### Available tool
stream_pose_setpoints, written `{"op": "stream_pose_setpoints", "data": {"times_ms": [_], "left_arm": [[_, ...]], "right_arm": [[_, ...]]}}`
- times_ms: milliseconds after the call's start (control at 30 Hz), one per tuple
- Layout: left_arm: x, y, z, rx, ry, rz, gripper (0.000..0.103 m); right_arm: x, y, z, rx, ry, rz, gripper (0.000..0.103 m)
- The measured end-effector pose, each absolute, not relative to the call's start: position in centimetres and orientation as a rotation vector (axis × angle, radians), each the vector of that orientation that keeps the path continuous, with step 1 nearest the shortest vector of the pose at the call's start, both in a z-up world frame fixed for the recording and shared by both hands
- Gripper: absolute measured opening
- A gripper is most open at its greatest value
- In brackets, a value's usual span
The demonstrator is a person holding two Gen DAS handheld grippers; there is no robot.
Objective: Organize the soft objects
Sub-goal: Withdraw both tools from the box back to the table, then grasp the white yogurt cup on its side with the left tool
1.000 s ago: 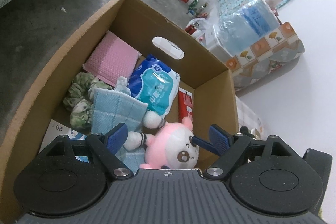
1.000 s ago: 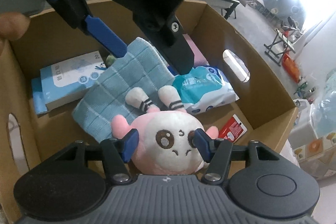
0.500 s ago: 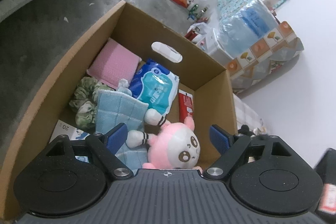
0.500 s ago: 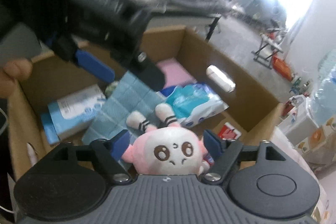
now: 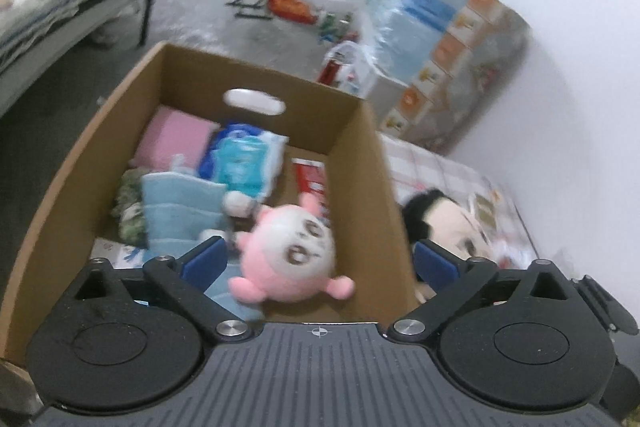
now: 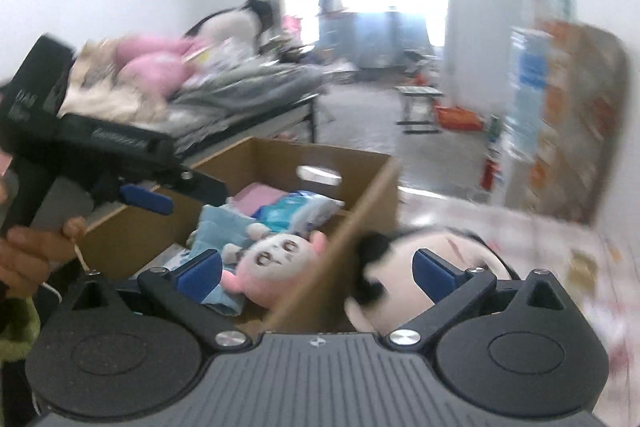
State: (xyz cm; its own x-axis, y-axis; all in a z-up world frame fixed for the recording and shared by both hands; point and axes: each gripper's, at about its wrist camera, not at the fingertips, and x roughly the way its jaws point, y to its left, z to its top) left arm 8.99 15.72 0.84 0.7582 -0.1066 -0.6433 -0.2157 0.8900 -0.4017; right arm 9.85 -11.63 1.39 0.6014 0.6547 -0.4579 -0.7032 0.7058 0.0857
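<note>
A pink round plush lies inside the cardboard box, near its right wall, on a blue cloth; it also shows in the right wrist view. A black-haired doll head lies outside the box on the patterned surface, and shows in the right wrist view. My left gripper is open and empty above the box's near edge. My right gripper is open and empty, straddling the box's right wall, with the doll head by its right finger.
The box also holds a pink pad, a blue-white packet, a red packet and a green scrunchie. A bed with bedding stands behind. Patterned boxes and a water bottle pack stand at the right wall.
My right gripper let go of the pink plush, opened wide and pulled back up and right out of the box. My left gripper also rose and drew back; the doll head came into view.
</note>
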Motion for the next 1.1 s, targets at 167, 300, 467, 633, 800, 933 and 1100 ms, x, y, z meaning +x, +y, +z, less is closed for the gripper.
{"op": "stream_pose_setpoints", "data": {"times_ms": [167, 300, 467, 633, 800, 933, 1100], "left_arm": [[9.2, 10.5, 2.5, -0.315, 0.705, -0.016, 0.103], [10.4, 5.6, 3.6, -0.191, 0.714, -0.089, 0.103], [13.6, -0.4, 4.2, -0.121, 0.780, -0.201, 0.103], [18.5, -6.5, 3.6, -0.069, 0.857, -0.282, 0.103], [24.3, -11.4, 1.4, -0.062, 0.953, -0.336, 0.103], [28.9, -14.2, -0.8, -0.084, 1.029, -0.370, 0.103], [33.1, -17.3, -3.1, -0.074, 1.108, -0.385, 0.103]], "right_arm": [[8.4, -18.5, -0.6, 0.062, 0.487, 0.633, 0.083], [8.4, -23.6, -2.3, 0.169, 0.471, 0.488, 0.083], [10.0, -28.3, -4.5, 0.246, 0.477, 0.319, 0.083], [12.0, -30.5, -6.4, 0.271, 0.484, 0.268, 0.083], [14.5, -31.9, -7.4, 0.276, 0.499, 0.251, 0.083], [16.0, -32.5, -8.3, 0.310, 0.500, 0.266, 0.083], [16.9, -32.8, -9.4, 0.320, 0.492, 0.268, 0.083]]}}
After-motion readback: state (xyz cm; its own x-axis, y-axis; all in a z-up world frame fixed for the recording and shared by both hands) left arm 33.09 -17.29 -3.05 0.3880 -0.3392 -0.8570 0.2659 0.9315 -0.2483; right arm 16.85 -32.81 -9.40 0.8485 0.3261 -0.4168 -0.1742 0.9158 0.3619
